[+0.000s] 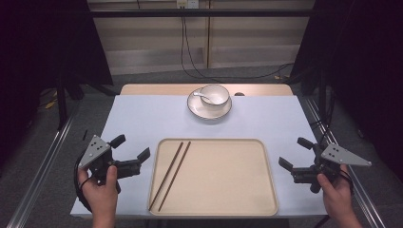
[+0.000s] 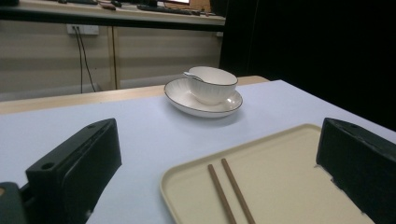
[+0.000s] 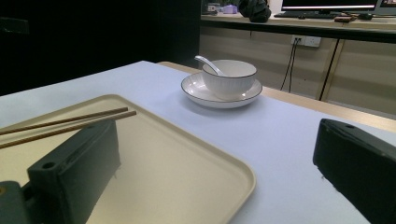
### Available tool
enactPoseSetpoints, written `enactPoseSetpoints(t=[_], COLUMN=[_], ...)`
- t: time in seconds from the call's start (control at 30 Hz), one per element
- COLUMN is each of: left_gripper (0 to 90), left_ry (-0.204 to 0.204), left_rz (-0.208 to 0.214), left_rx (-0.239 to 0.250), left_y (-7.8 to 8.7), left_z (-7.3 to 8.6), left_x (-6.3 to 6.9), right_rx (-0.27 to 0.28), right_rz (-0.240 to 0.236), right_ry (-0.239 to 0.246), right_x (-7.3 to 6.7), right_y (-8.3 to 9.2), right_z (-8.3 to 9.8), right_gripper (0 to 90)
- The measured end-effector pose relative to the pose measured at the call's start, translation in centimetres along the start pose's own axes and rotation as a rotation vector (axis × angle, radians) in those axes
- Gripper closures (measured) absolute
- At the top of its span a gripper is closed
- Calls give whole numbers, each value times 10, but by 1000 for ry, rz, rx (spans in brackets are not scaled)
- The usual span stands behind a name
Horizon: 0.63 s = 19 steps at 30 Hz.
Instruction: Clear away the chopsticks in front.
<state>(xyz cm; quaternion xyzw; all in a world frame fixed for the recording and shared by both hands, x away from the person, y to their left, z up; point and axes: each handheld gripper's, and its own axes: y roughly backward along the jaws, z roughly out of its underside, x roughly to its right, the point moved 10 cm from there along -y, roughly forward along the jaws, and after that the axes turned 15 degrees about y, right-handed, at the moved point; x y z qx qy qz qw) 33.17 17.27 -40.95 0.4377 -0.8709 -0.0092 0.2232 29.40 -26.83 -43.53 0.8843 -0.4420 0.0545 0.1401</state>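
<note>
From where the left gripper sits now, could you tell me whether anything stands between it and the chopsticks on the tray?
Nothing visible does. The left gripper is open beside the tray's left edge, and the chopsticks lie just inside that edge. Only the low rim lies between. The bowl and plate sit far beyond.

My workspace is a lab-style recording station rather than a home or kitchen. I sit at a wooden table under a pale blue cloth point(image 1: 142, 118), flanked by bare aluminium rails point(image 1: 40, 164) on a grey carpeted floor and hemmed in by black curtains point(image 1: 361, 52). Black cables point(image 1: 186, 42) hang from a white wall socket point(image 1: 187, 4) on the beige panelled wall behind. Beyond, a long dark counter point(image 3: 299, 23) carries a computer monitor point(image 3: 329, 3) and keyboards, office equipment at the room's edge.
</note>
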Motion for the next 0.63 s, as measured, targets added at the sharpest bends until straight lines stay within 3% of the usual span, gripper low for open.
enactPoseSetpoints(t=[0.13, 0.27, 0.37, 0.53, 0.63], left_gripper=[0, 0, 0, 0, 0], left_ry=[-32, -25, -62, -44, -57], left_rz=[-3, 15, 26, 27, 9], left_rx=[-10, -3, -7, -9, -25], left_y=[6, 10, 12, 12, 11], left_z=[4, 6, 8, 9, 10], left_x=[-4, -6, -6, -6, -8], right_rx=[-1, -3, -2, -4, -5], right_rz=[2, -2, 0, 0, 0], right_ry=[-1, 7, 5, 6, 6], right_x=[0, 0, -1, 0, 0], right_y=[1, 1, 1, 1, 1], right_z=[0, 1, 1, 1, 1], right_gripper=[0, 0, 0, 0, 0])
